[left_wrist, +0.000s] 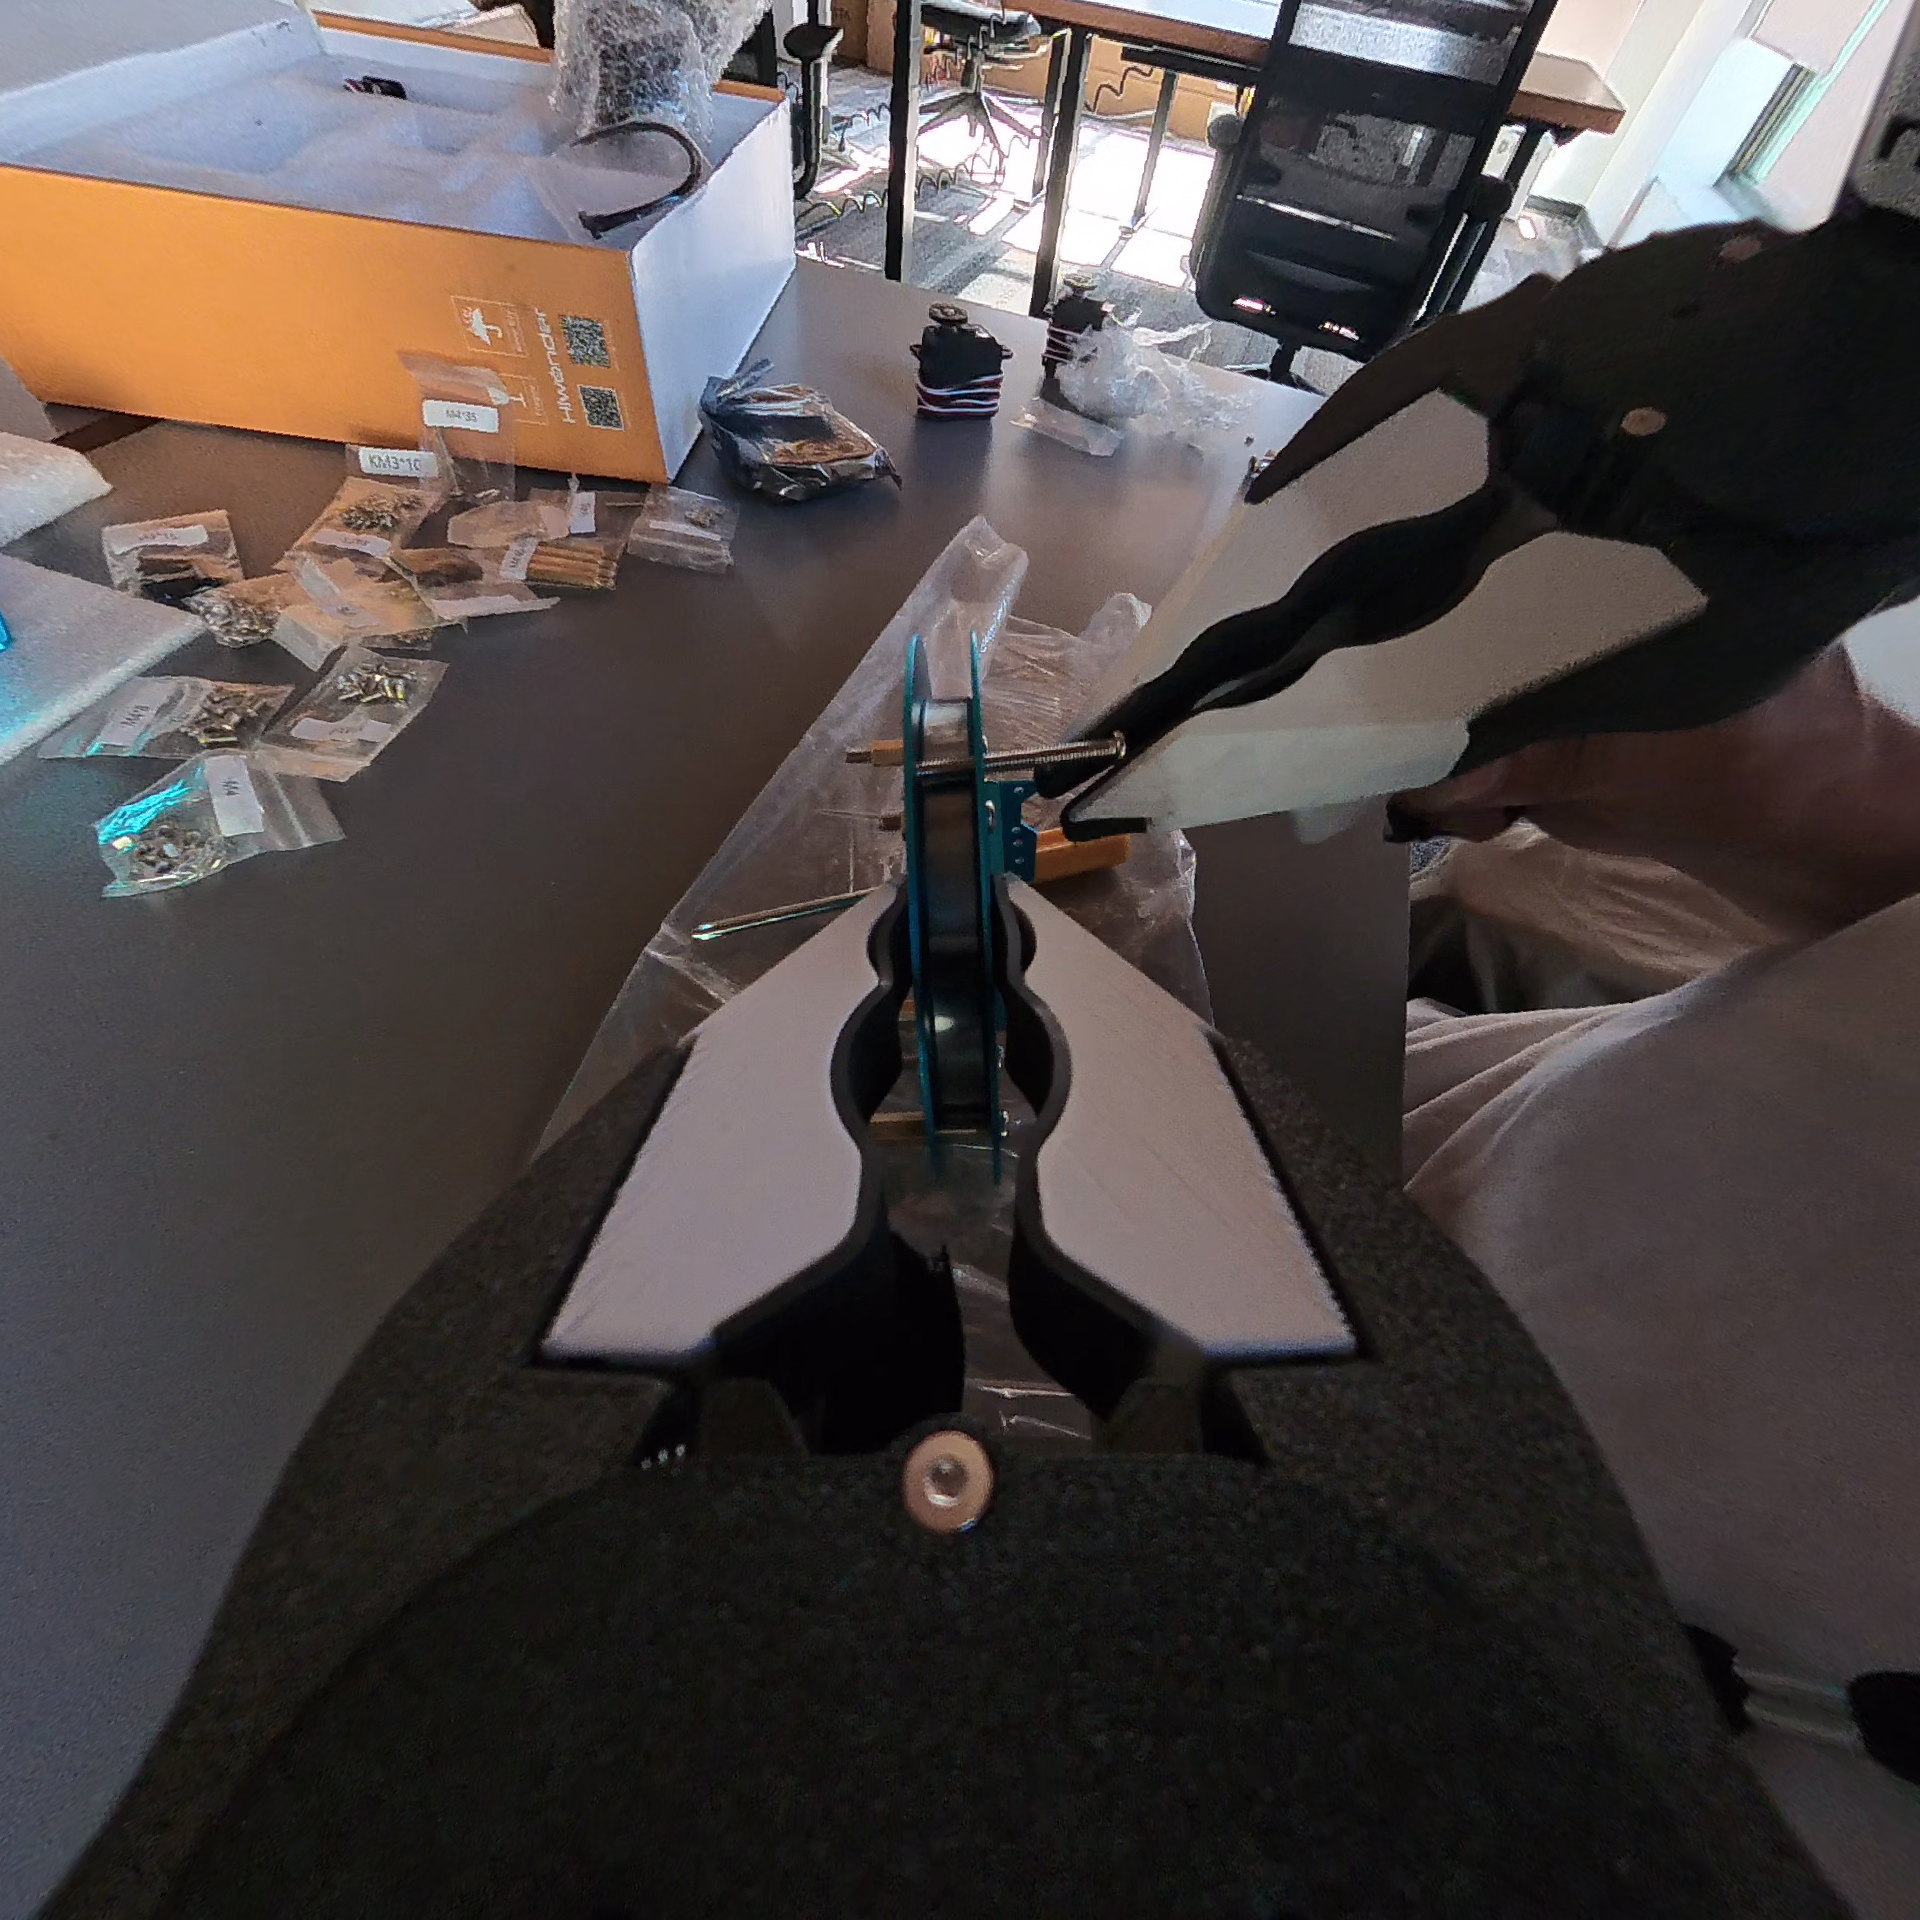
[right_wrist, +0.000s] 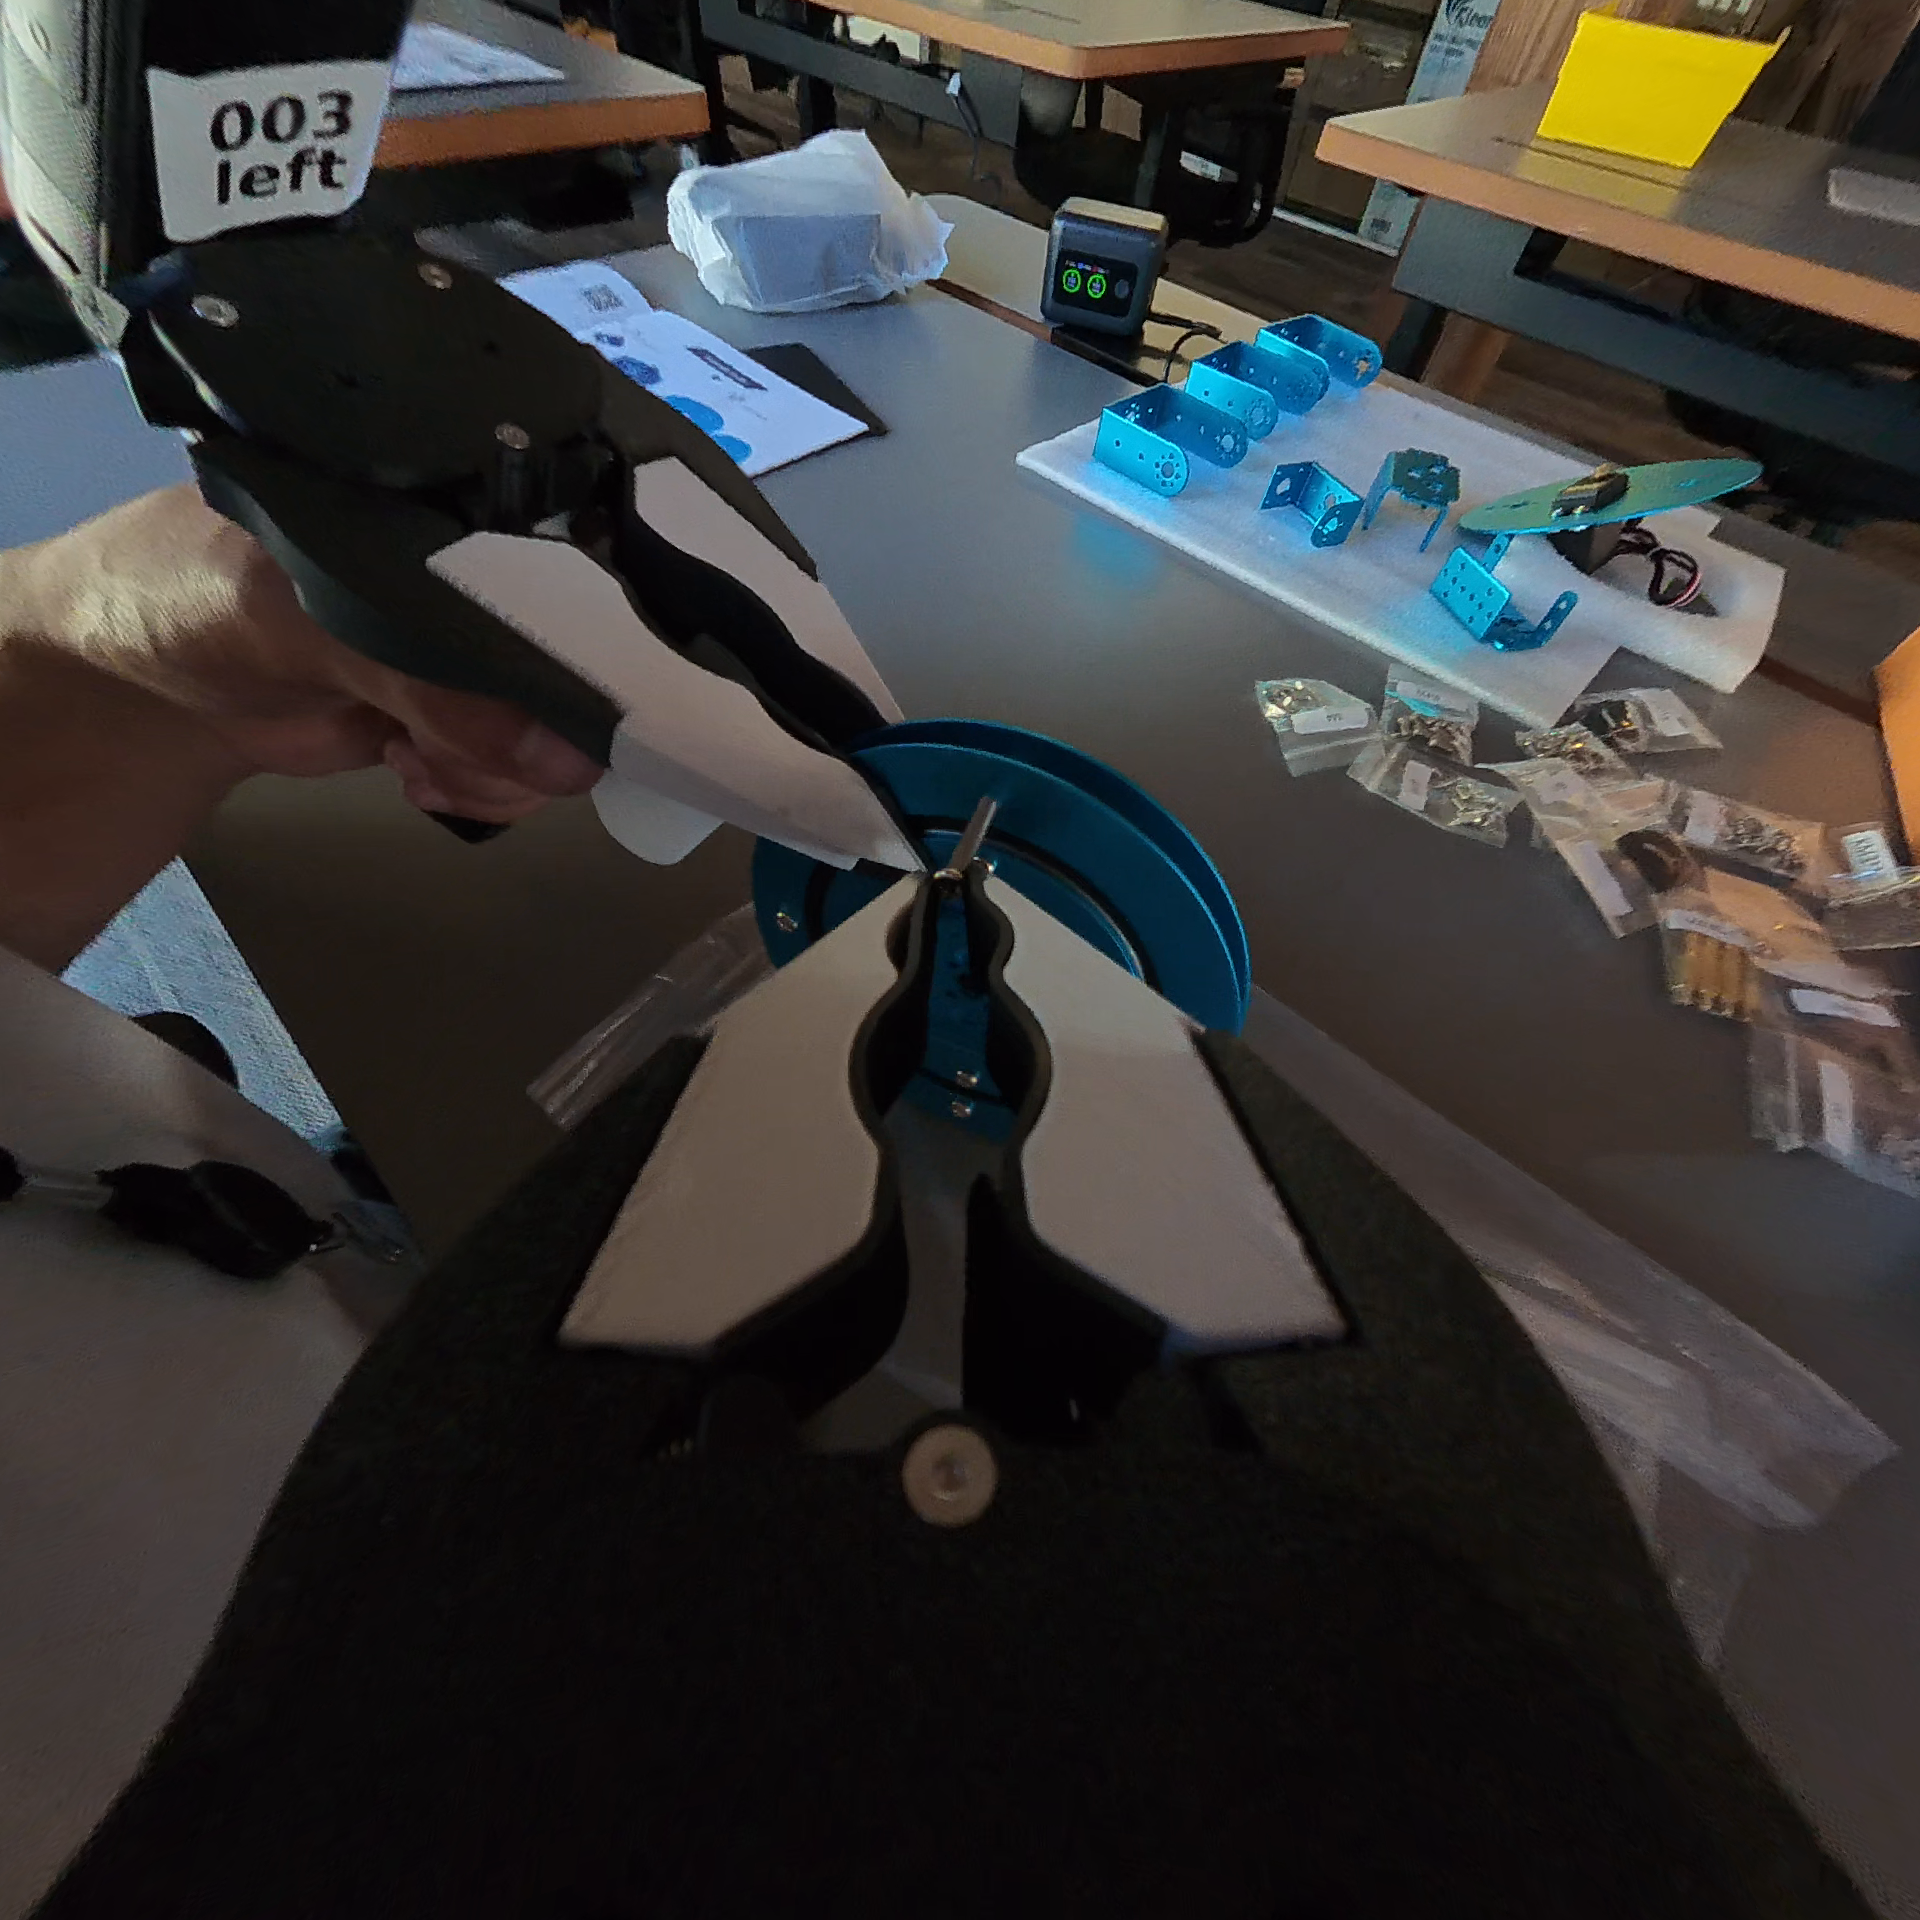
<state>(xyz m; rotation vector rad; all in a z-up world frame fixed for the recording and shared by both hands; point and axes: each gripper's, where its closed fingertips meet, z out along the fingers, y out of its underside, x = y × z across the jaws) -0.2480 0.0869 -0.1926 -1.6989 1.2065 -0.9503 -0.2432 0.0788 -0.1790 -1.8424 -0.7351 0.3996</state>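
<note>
the left gripper (left_wrist: 951, 925) grips a blue two-disc assembly (left_wrist: 948, 831) edge-on between its fingers; the jaws are narrowed onto the outer faces of the two discs, which stand upright and parallel. the assembly sits above a clear plastic bag (left_wrist: 831, 831) spread on the grey table (left_wrist: 416, 1039).

the right gripper (right_wrist: 940, 883) is closed to a narrow gap on a long screw (right_wrist: 971, 836) at its fingertips. a small blue bracket (right_wrist: 951, 997) on the near disc face lies between its fingers. from the left wrist view the screw runs crosswise through both discs, its head at the right gripper's tips and a brass standoff (left_wrist: 871, 755) projecting on the far side. a hand (left_wrist: 1662, 790) holds the right gripper's handle.

left of the left fingers, small clear bags of screws and standoffs (left_wrist: 312, 623) lie scattered on the table. beyond them stands an open orange and white box (left_wrist: 364, 260). ahead of the fingertips lie a dark bag (left_wrist: 795, 442) and two black servos (left_wrist: 956, 364) with wound leads.

right of the right fingers lie more bags of hardware (right_wrist: 1558, 790). farther off, a white foam sheet (right_wrist: 1299, 551) carries blue metal brackets (right_wrist: 1226, 405) and a blue disc with a servo (right_wrist: 1600, 499). beyond the fingertips are a printed sheet (right_wrist: 707, 374), a white wrapped block (right_wrist: 800, 223) and a small black device with a lit screen (right_wrist: 1101, 270).
</note>
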